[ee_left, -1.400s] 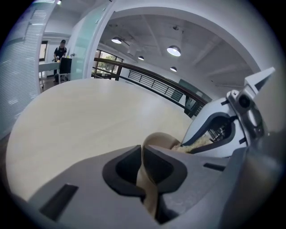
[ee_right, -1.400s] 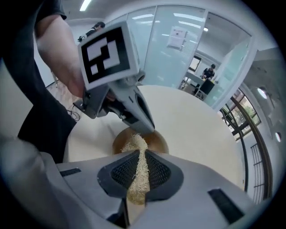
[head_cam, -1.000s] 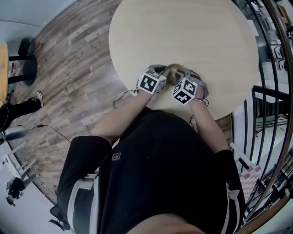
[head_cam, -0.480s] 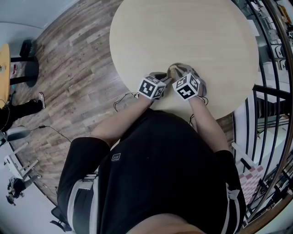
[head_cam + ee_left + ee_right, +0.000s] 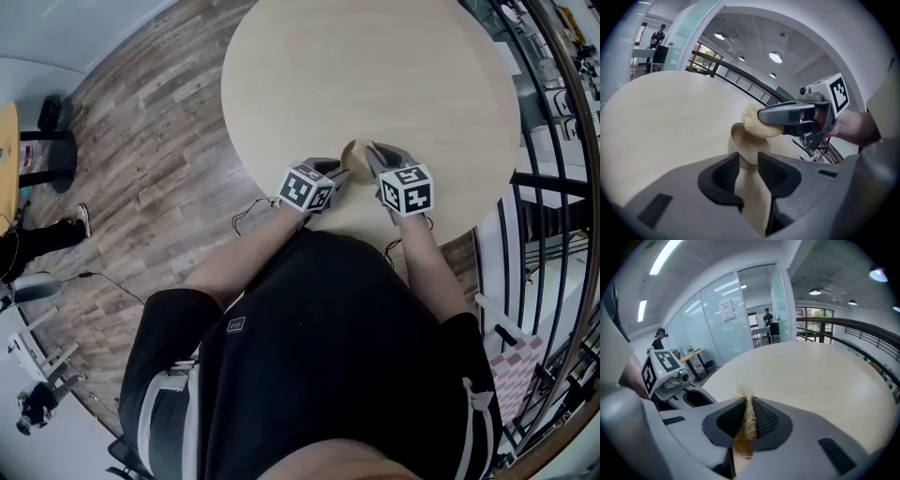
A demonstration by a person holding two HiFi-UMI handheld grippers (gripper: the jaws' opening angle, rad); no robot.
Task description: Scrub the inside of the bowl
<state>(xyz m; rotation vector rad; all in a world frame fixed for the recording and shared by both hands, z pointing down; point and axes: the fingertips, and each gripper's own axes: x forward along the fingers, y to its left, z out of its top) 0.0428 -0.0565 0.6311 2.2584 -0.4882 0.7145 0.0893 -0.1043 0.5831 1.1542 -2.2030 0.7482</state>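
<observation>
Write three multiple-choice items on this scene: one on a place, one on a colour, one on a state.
1. Where is the bowl?
A) by the table's near edge, before the person
B) on the floor
C) at the table's far edge
2. What colour is the scrub pad?
A) blue
B) pale yellow
C) black
3. The right gripper is:
A) open, empty
B) shut on the bowl
C) shut on the scrub pad
Key: 1A, the head view shows it near the person. 2B, the left gripper view shows that colour. 3C, its jaws pinch the fibres.
</observation>
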